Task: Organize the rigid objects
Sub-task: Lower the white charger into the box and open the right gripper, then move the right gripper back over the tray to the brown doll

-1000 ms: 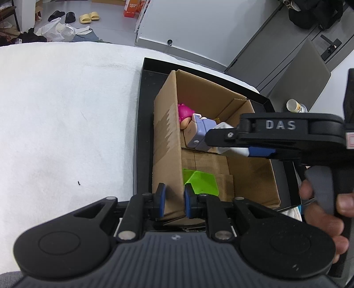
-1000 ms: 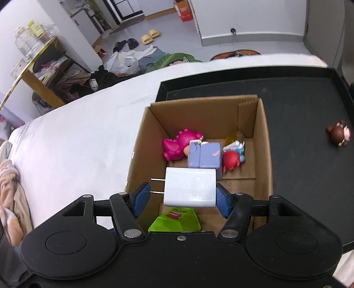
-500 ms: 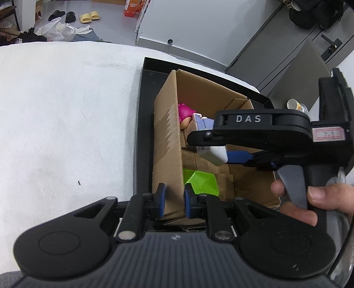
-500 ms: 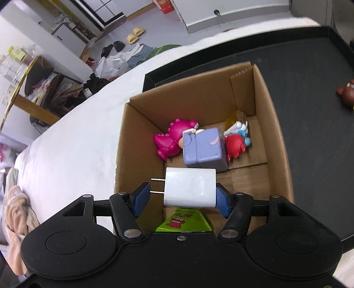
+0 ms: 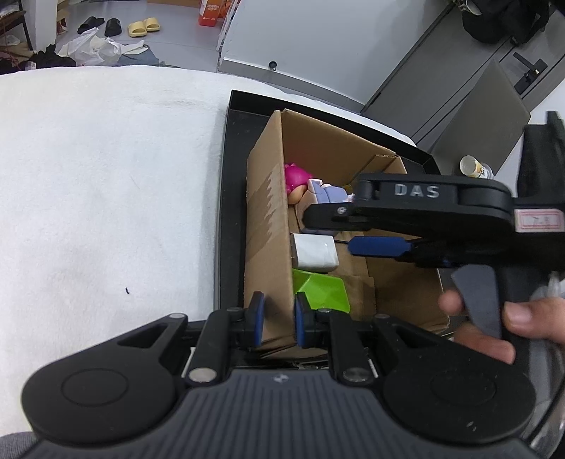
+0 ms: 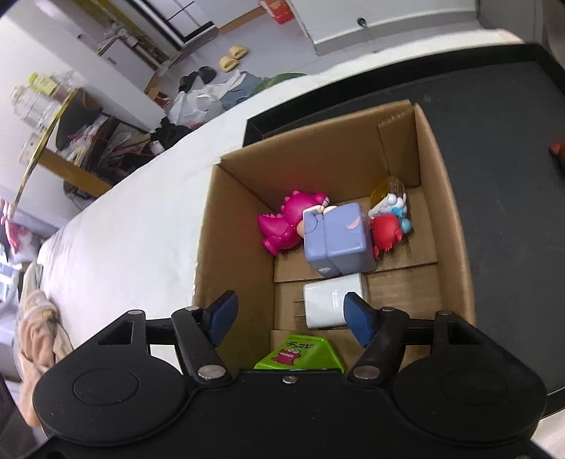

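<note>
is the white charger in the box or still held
In the box. The white charger lies flat on the cardboard box floor; the right gripper, its jaws just opened, no longer touches it.

— What lies on the floor behind the white cover point(image 5: 106, 176)?

— A pair of yellow slippers point(image 5: 143, 27), and just beside it a pair of black slippers point(image 5: 102, 25). Near them is a crumpled white plastic bag point(image 5: 93, 51). Further back stands an orange carton point(image 5: 212, 12).

— And on the right side?

— A grey cabinet point(image 5: 441, 81) with a black bag point(image 5: 501, 17) on top. A small can point(image 5: 471, 166) stands lower down, in front of it.

— Is there other furniture?

— Yes, a table with a gold rim point(image 6: 53, 123), with glass jars point(image 6: 39, 102) on it. A beige cloth point(image 6: 39, 325) lies bunched at the edge of the cover.
</note>
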A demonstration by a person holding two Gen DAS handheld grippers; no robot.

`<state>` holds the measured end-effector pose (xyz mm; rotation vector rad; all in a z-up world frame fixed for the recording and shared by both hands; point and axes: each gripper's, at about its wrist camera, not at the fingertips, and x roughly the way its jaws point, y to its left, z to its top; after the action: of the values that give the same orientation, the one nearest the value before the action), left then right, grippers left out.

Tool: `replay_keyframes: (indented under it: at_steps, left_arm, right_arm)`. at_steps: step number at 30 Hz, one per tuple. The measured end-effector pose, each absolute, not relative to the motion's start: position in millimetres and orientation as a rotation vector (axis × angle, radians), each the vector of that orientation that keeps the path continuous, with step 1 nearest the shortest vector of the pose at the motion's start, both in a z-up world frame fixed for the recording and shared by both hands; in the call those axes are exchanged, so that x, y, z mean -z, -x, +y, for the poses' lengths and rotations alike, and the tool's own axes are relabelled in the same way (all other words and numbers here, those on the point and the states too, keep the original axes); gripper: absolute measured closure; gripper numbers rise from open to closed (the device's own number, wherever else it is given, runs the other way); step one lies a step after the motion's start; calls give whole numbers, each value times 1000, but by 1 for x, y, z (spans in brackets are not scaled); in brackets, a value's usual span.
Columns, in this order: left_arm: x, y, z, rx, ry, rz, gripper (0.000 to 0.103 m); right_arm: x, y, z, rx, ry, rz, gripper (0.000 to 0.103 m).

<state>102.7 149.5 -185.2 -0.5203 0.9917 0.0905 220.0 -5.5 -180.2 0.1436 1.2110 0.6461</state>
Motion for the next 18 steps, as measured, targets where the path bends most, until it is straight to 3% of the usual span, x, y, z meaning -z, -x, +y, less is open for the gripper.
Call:
replay_keyframes:
  at_steps: [18]
  left_arm:
    - [185, -105, 145, -101, 501, 1001, 87]
  right_arm:
    - [133, -213, -50, -695, -9, 1108, 29]
